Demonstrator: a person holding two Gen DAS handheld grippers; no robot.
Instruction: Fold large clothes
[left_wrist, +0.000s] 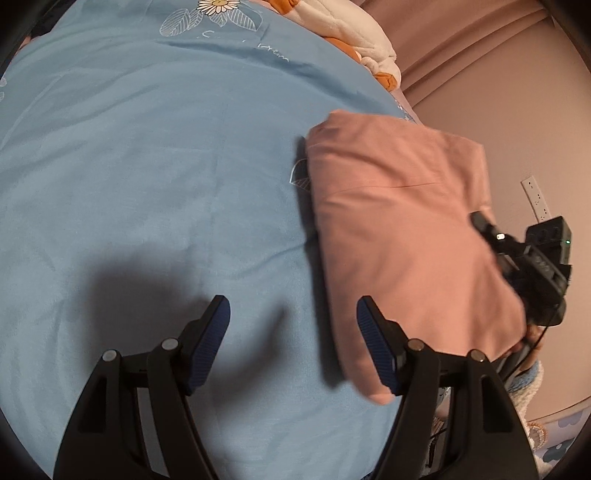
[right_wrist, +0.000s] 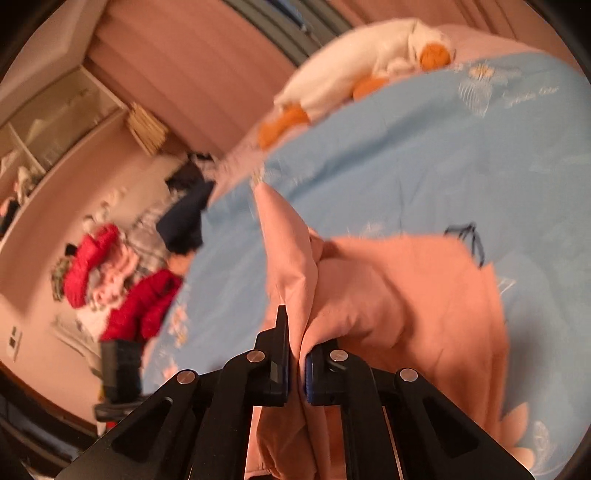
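A folded pink garment (left_wrist: 402, 236) lies on the right part of a light blue bedspread (left_wrist: 147, 166). My left gripper (left_wrist: 293, 343) is open and empty, just above the bedspread, to the left of the garment's near corner. My right gripper (right_wrist: 297, 354) is shut on a bunched edge of the pink garment (right_wrist: 406, 314) and holds it lifted off the bedspread (right_wrist: 406, 166). The right gripper also shows in the left wrist view (left_wrist: 528, 266) at the garment's right edge.
A white and orange plush blanket (left_wrist: 354, 33) lies at the head of the bed, also in the right wrist view (right_wrist: 354, 70). Past the bed edge lies a pile of red and dark clothes (right_wrist: 125, 288) on the floor. A wall socket (left_wrist: 537, 199) is on the right wall.
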